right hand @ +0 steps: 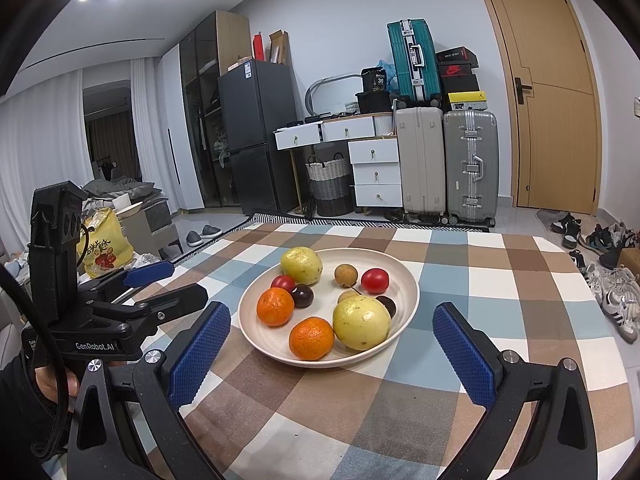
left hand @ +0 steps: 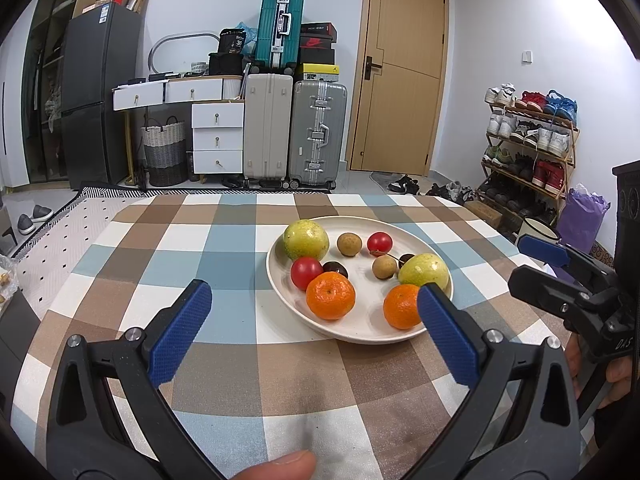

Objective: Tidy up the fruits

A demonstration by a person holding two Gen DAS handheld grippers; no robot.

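A white plate on the checkered tablecloth holds two oranges, two yellow-green fruits, two red tomatoes, two brown longans and two dark round fruits. My left gripper is open and empty, just in front of the plate. My right gripper is open and empty, in front of the plate; it also shows at the right edge of the left wrist view.
The table has a rounded far edge. Beyond it stand suitcases, a white drawer unit, a dark fridge, a wooden door and a shoe rack. A yellow bag lies left of the table.
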